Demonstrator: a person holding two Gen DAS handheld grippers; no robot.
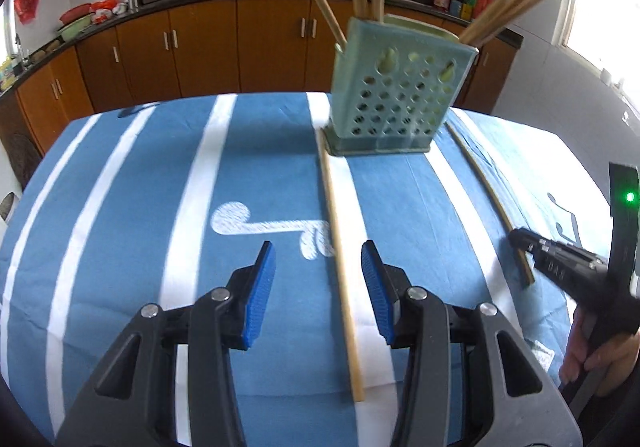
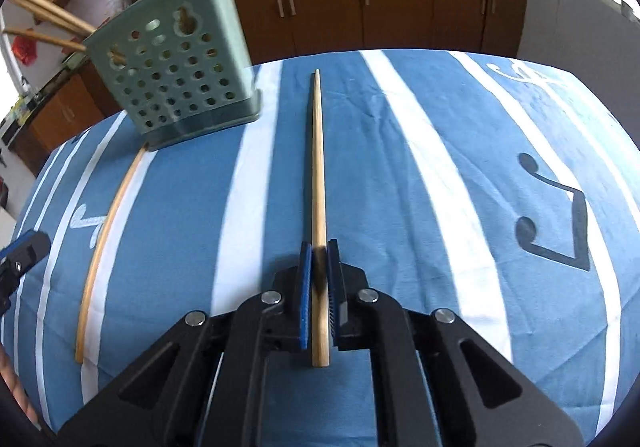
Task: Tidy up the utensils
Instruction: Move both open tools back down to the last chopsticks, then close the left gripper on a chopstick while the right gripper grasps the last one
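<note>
The right view alone shows the right claw (image 2: 319, 271) closed on a chopstick (image 2: 317, 151): both blue pads press its thick end, and its thin tip points away across the blue-and-white striped cloth (image 2: 420, 119) on the table. The left view shows this same claw (image 1: 524, 241) only from the side, at the near end of that chopstick (image 1: 486, 183), with the person's hand (image 1: 600, 359) on the grip; the pads cannot be seen from here.

The left view alone shows the left claw (image 1: 319, 289) open, its pads standing apart on either side of a second chopstick (image 1: 340, 267) that lies flat on the cloth (image 1: 160, 247), nearer the right pad, with no clear contact. In the right view only a corner of this claw (image 2: 24, 251) shows at the left edge, beside the same chopstick (image 2: 106, 231).

Count: two chopsticks on the table, one claw at each. One green perforated holder (image 1: 394, 95) stands at the far side, its base touching the far end of the left chopstick. The left view shows about three sticks in its left compartment and a bundle of about four leaning right; the right view cuts most of these off, so the exact number is uncertain.
</note>
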